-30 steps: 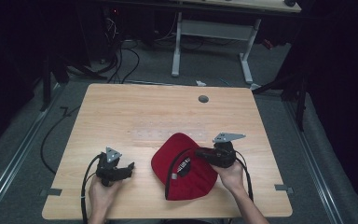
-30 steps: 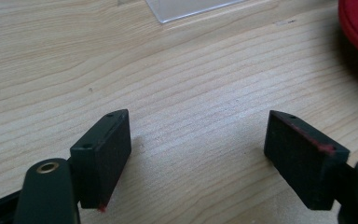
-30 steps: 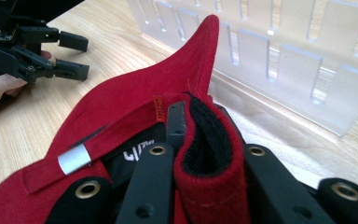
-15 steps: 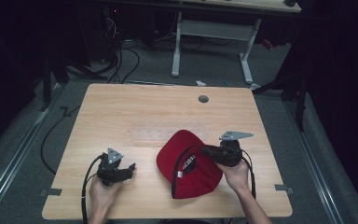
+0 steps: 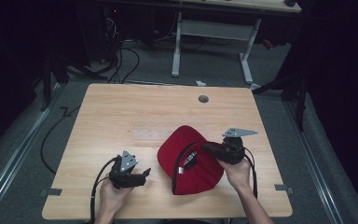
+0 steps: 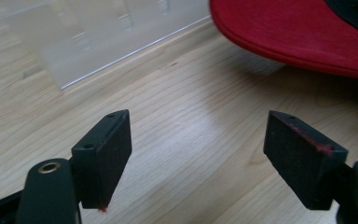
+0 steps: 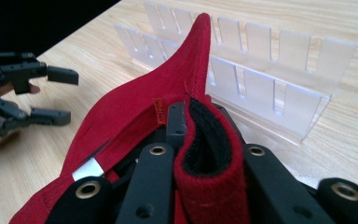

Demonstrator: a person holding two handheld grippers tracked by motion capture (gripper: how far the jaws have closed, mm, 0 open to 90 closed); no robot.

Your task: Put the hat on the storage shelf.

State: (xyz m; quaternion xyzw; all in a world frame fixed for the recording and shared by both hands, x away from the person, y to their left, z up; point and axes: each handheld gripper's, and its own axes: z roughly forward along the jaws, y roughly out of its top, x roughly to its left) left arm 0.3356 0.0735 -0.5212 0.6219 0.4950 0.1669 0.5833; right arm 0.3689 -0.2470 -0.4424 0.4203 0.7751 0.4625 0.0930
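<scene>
A red cap (image 5: 191, 161) lies opening-up on the near right of the wooden table (image 5: 121, 107), its black-lined inside and a white label showing. My right gripper (image 5: 210, 149) is shut on the cap's rim. In the right gripper view the jaws pinch the folded red and black band (image 7: 198, 121), lifting that edge. My left gripper (image 5: 144, 173) rests to the left of the cap, open, with nothing between its pads (image 6: 102, 154). The cap's edge (image 6: 298, 32) lies beyond and to the right of the left gripper (image 6: 203, 156).
A clear slotted acrylic rack (image 7: 261, 70) stands on the table just behind the cap, faint from above (image 5: 149, 135). A round cable hole (image 5: 203, 99) sits near the far edge. Cables and another desk's legs (image 5: 212, 32) lie beyond the table.
My right gripper has drawn the cap a little to the right, still clamped on its rim. The left gripper has stayed where it was, open.
</scene>
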